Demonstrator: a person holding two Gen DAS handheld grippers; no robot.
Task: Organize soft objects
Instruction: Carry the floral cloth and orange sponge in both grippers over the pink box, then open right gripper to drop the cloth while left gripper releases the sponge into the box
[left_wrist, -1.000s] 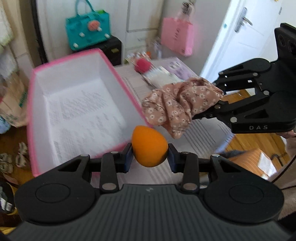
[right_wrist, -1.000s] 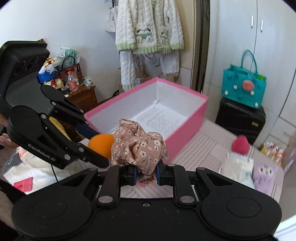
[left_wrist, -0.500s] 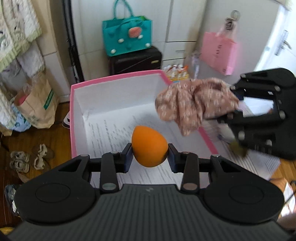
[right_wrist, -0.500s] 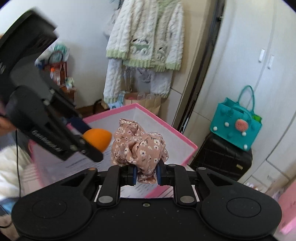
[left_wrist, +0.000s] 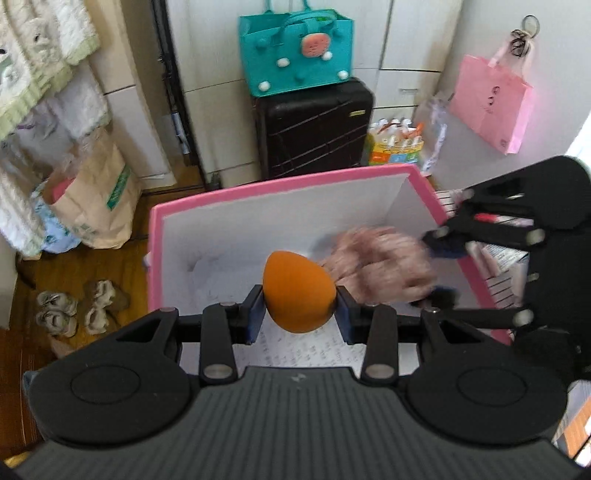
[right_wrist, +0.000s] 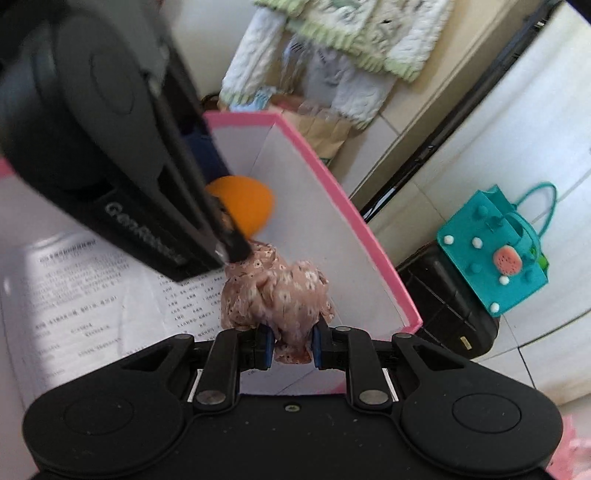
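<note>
Both grippers now over pink box (left_wrist: 280, 184): fingers clamped on orange sponge (left_wrist: 299, 291), floral scrunchie (right_wrist: 275, 295).

Bright daylight in both views, strongest at the right edge of left wrist view, w/ glare washing out the wall there. Fisheye bends the cupboard lines at the edges. Motion blur smears the floral cloth (left_wrist: 380, 266) just right of the jaws; in right wrist view the left gripper (right_wrist: 236, 221) above-left of the jaws is blurred, printed sheet soft
</note>
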